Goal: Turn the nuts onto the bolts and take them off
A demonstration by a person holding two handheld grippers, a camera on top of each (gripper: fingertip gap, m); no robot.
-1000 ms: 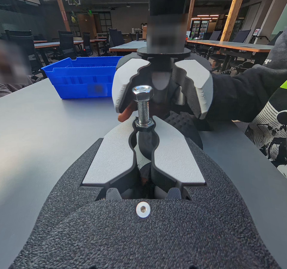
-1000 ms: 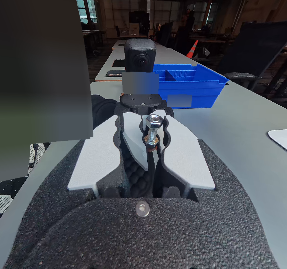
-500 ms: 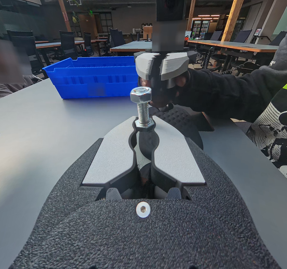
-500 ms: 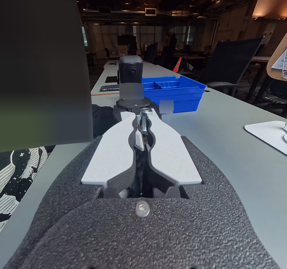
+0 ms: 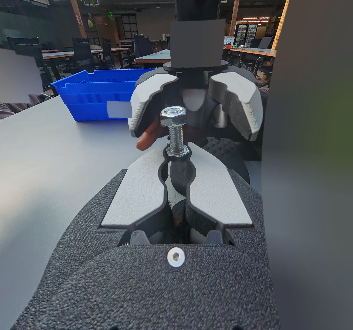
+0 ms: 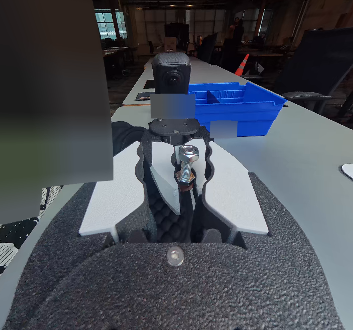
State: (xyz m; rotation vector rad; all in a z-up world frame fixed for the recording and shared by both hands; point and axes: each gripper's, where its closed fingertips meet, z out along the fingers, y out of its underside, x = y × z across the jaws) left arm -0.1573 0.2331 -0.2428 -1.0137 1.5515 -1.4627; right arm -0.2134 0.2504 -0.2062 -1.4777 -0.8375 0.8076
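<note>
The left gripper (image 5: 177,153) is clenching the nut (image 5: 177,152) between its fingertips and holding the assembly above the grey desk (image 5: 57,158). The bolt (image 5: 174,128) is standing upright out of the nut, with its hexagonal head at the top and a long run of bare thread showing between head and nut.

The right gripper (image 5: 193,114) is facing the left one from the far side. Its fingers (image 5: 150,99) are spread wide on either side of the bolt head and are gripping nothing. In the right wrist view the same fingers (image 6: 122,193) are flanking the left gripper's tips, and the bolt (image 6: 187,163) is sitting between them with clear gaps on both sides.

A blue bin (image 6: 248,114) with dividers is resting on the desk well behind the work; its contents cannot be made out.

Progress, as a judgement: the nut is engaged on the thread but sits near the shank end, well apart from the head. Whether it is being run on or run off cannot be told from these views. The next step calls for the right gripper to close on the head so that the bolt can be turned against the held nut. No other nuts or bolts are in view.
</note>
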